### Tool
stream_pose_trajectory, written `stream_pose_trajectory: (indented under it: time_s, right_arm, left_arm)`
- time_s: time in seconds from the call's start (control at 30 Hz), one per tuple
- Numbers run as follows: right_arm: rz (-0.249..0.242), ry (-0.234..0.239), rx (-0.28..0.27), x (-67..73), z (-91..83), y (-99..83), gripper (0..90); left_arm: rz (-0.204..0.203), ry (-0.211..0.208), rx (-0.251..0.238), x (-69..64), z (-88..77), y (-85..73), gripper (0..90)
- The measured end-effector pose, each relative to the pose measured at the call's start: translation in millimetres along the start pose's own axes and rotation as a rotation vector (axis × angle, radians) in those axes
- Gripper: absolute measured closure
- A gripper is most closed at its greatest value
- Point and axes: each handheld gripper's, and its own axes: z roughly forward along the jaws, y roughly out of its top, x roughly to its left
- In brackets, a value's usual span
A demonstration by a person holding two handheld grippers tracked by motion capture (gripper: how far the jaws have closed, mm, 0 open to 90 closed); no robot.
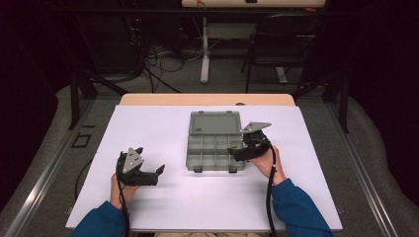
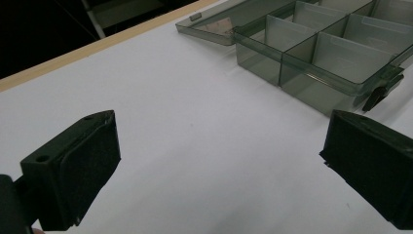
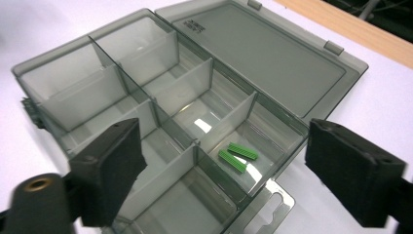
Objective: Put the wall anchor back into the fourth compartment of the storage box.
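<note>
White sheeting covers the worktop (image 1: pixel 207 197), with a strip of bare wood along its far edge; beyond it lie dark floor, loose cables and the legs of a chair and another table.

Landmark: grey translucent compartment box (image 1: pixel 216 147), near the middle of the worktop, slightly toward its far side. Lid (image 1: pixel 215 122) is swung fully open and lies flat on the sheet behind the box. Dividers split the box into several compartments. Two latches sit on the box's near wall.

Contents: two small green connector strips (image 3: pixel 238 157) lie side by side on the floor of one compartment at the box's right edge, in a row toward the lid. They are close together, roughly parallel; whether they touch cannot be told. The other compartments seen from the right gripper view look bare.

Right tongs (image 1: pixel 236 150): held in the person's right hand at the box's right side, over the box's right edge. Jaws spread wide, nothing between the pads; the green strips lie below and between them in the right gripper view, not touched.

Left tongs (image 1: pixel 157 174): held in the person's left hand, well to the left of the box and nearer the person, low over bare sheet. Jaws spread wide, nothing between them. The left gripper view looks across the sheet toward the box's near left corner.

Both sleeves are blue.
</note>
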Motion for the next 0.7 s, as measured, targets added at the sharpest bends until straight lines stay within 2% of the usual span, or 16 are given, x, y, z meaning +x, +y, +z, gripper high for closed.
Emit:
stream_pose_trajectory:
  time_s: [0.27, 0.6, 0.7]
  right_arm:
    - [-0.023, 0.018, -0.034, 2.9, -12.2, -5.6, 4.8]
    - [-0.045, -0.003, -0.074, 2.3, -32.1, -18.4, 1.6]
    - [-0.062, -0.027, -0.082, 2.0, -36.5, -24.4, 1.6]
  left_arm:
    - [0.001, 0.000, -0.001, 0.0, -0.3, 0.1, 0.1]
    - [-0.001, -0.003, 0.001, 0.3, -0.4, -0.4, 0.1]
    - [-0.001, -0.005, 0.001, -0.1, -0.5, -0.4, 0.1]
